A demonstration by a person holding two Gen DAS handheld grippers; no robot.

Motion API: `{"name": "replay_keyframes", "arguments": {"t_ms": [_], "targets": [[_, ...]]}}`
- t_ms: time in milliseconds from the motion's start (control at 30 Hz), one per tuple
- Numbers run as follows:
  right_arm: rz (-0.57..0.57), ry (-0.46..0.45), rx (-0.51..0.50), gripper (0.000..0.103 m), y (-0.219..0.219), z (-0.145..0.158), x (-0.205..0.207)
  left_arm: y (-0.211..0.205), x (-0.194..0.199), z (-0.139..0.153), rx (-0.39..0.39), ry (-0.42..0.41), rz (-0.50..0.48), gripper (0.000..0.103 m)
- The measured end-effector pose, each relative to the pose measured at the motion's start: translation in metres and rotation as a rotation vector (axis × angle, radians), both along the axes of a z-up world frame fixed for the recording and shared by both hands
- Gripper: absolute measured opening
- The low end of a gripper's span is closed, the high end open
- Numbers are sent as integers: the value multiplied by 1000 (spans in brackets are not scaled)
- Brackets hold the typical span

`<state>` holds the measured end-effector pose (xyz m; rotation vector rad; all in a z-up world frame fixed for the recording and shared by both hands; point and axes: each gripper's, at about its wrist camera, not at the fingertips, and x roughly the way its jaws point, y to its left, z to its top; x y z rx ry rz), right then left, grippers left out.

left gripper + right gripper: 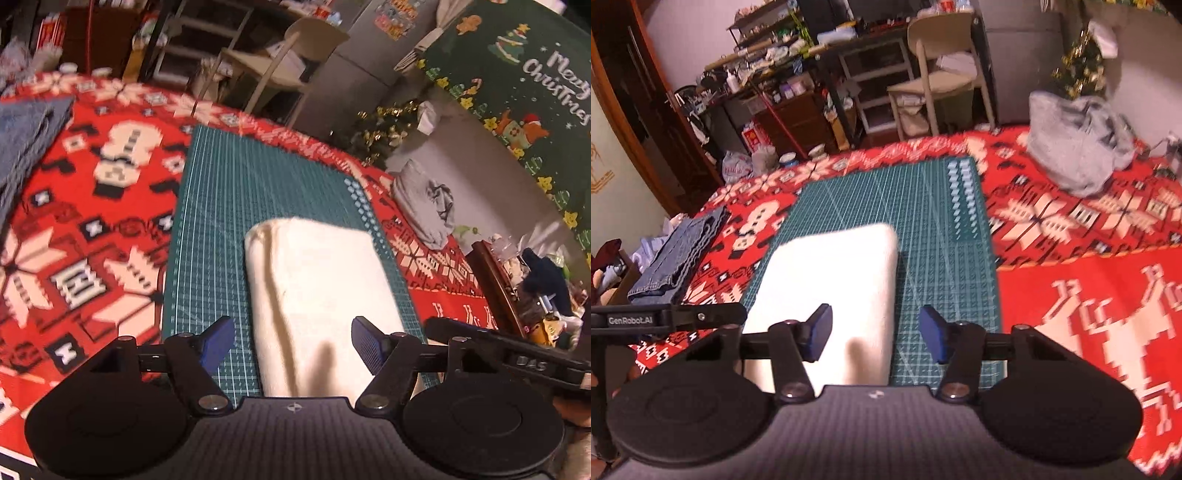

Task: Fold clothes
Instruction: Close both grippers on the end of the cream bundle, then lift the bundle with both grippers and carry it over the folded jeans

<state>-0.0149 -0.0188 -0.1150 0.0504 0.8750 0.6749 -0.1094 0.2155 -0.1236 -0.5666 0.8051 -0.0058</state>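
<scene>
Ahead of both open jaws, folded white cloth (317, 295) lies on mat (221, 221).

1 folded white cloth (827, 280) on 1 green cutting mat (934, 221), 1 folded pair of jeans (677, 258), 1 crumpled grey garment (1075, 147), 1 red patterned blanket (1089, 295), 1 chair (942, 81), 2 grippers w/ blue pads, left gripper (293, 341), right gripper (875, 334)

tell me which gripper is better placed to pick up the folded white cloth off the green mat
Left, probably. The left gripper is open with the white cloth centred between its fingers. The right gripper, also open, sits off the cloth's right edge, mostly over the bare green mat.
</scene>
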Motion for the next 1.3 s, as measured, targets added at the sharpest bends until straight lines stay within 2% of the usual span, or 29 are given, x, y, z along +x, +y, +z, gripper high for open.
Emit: {"name": "replay_keyframes", "arguments": {"t_ms": [67,200,267,333,433,533,567,767,867,1033,1167,1300], "targets": [[-13,49,5,39,3,-10,6,3,1,-5,-45,15,8,68],[-29,111,44,38,4,-24,15,3,4,-17,-110,47,12,61],[-36,138,64,38,3,-30,19,0,7,-24,-105,65,-2,59],[-43,166,85,38,3,-36,23,-3,6,-27,-91,48,-13,59],[-48,196,108,38,4,-43,28,1,6,-30,-114,39,-3,58],[-41,197,113,36,5,-46,31,5,5,-34,-147,36,11,43],[-38,193,111,34,7,-46,31,6,5,-35,-165,38,18,41],[-32,145,87,26,15,-40,22,-2,2,-27,-127,21,37,28],[-34,141,86,25,17,-34,21,0,0,-25,-137,22,56,26],[-24,139,112,24,26,-23,16,8,-8,-8,-105,-1,81,25],[-2,151,151,24,52,-12,16,32,-21,13,-61,-42,113,25],[37,130,142,24,103,5,15,73,-34,31,-34,-93,156,25]]}}
